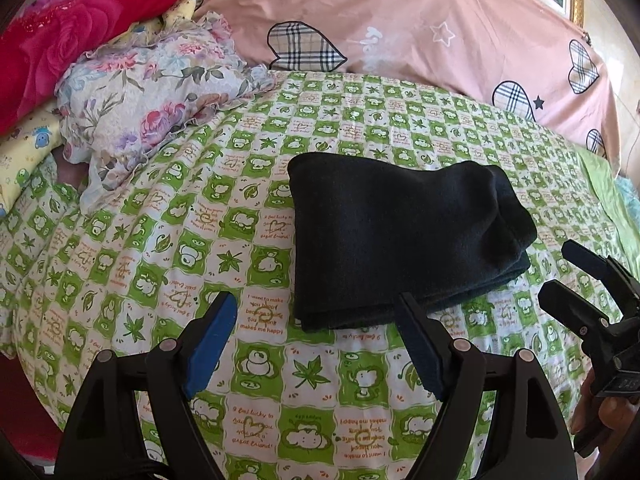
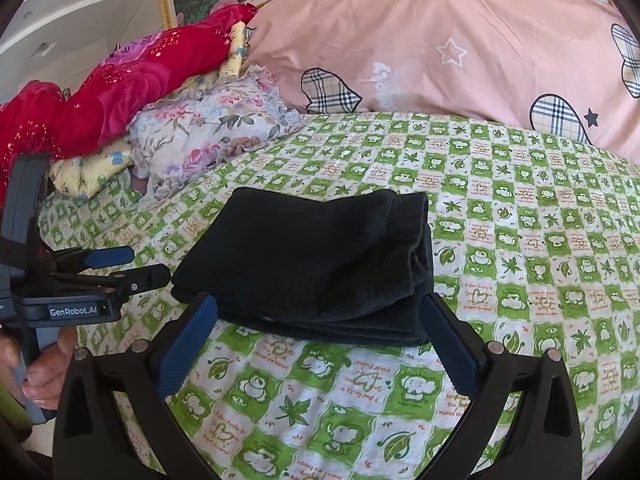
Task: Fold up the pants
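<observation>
The dark, almost black soft pants (image 1: 404, 236) are folded into a thick, flat bundle and lie on the bed, on the bedsheet with green and white squares and little cartoon animals and leaves (image 1: 224, 240). The folded edges stack up along the side of the bundle that is closest to the cameras. The left gripper (image 1: 318, 312) hangs over the sheet just in front of the pants with its two black fingers with blue pads (image 1: 212, 344) spread wide apart, and nothing is between them. The right gripper (image 2: 320, 314) is also just in front of the bundle, and its fingers stand wide apart too, one near each front corner of the pants, with no pad pressing on the cloth. A hand (image 2: 44, 364) holds the handle of the left gripper at the edge of the right view. Behind the pants, at the far left, a crumpled cloth with pink and purple flowers (image 1: 156, 112) lies on the sheet. A bright red blanket with roses (image 1: 68, 36) is piled behind it. A big pink quilt with checked hearts and stars (image 1: 420, 28) runs along the back of the bed.
</observation>
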A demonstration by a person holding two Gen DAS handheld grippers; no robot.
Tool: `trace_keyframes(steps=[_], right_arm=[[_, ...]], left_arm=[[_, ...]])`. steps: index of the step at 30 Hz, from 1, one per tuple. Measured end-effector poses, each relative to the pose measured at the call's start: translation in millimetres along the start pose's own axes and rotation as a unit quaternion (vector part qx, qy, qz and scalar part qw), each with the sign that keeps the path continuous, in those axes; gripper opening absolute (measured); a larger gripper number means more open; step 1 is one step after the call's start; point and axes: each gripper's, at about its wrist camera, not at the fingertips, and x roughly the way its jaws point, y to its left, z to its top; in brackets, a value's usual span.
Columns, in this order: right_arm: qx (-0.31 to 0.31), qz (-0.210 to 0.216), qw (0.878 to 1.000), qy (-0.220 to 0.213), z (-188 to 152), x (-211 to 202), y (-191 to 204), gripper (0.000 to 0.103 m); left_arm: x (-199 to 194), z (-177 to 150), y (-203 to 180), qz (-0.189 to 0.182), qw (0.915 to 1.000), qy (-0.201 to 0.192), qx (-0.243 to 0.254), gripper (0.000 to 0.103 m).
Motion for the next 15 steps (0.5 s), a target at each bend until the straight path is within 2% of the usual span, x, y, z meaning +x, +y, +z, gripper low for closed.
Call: trace_keyframes(steps=[15], right_arm=[[-0.025,-0.008,1.0,0.014,-4,6,12,0.102]], left_arm=[[-4,-7,-5,0.005,0.9997,-0.01,0.02,0.082]])
